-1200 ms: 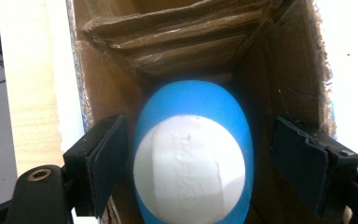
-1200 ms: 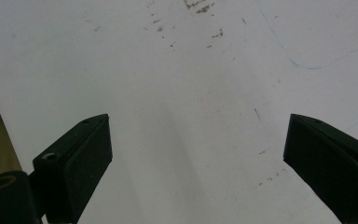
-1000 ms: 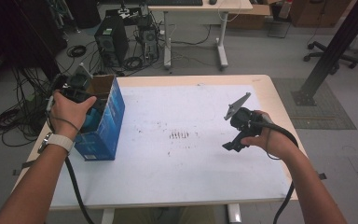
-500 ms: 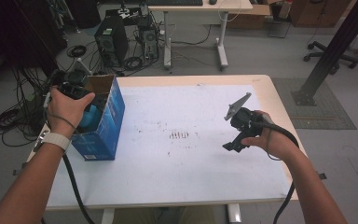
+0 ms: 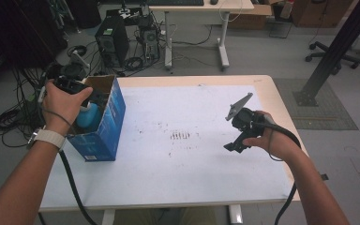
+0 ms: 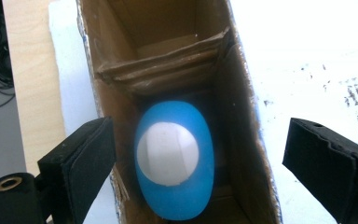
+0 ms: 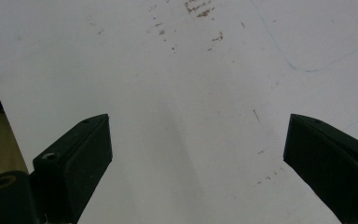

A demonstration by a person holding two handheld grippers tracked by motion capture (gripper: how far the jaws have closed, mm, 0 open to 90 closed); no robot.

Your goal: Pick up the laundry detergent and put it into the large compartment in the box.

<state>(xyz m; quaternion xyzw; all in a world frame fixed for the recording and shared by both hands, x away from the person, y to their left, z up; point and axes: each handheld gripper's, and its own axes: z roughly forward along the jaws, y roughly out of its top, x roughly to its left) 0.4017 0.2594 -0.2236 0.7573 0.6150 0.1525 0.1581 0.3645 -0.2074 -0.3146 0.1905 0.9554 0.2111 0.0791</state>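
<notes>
Clearly risky from this point: left gripper hovering over the open top of the tall blue cardboard box, jaws spread wide and straddling both side walls rather than sitting inside them. Lowered as held, likely to catch the left jaw on the box's torn brown edge, or to tip the narrow box, standing close to the left edge of the white-topped desk. Closed too early, likely to pinch cardboard instead of the contents.

Inside the box: one smooth, rounded blue egg-shaped object with a white circular patch, lying low in the nearer compartment, close to both walls, with little room for jaws alongside. Rounded and glossy by the look of it, so probably prone to slipping out of a flat two-jaw pinch. Beyond a folded cardboard divider, a second compartment, looking empty as far as visible.

Right gripper held above bare desk, well apart from the box, jaws wide and holding nothing. Not placed to steady the box, hence no help should it slide or topple.
</notes>
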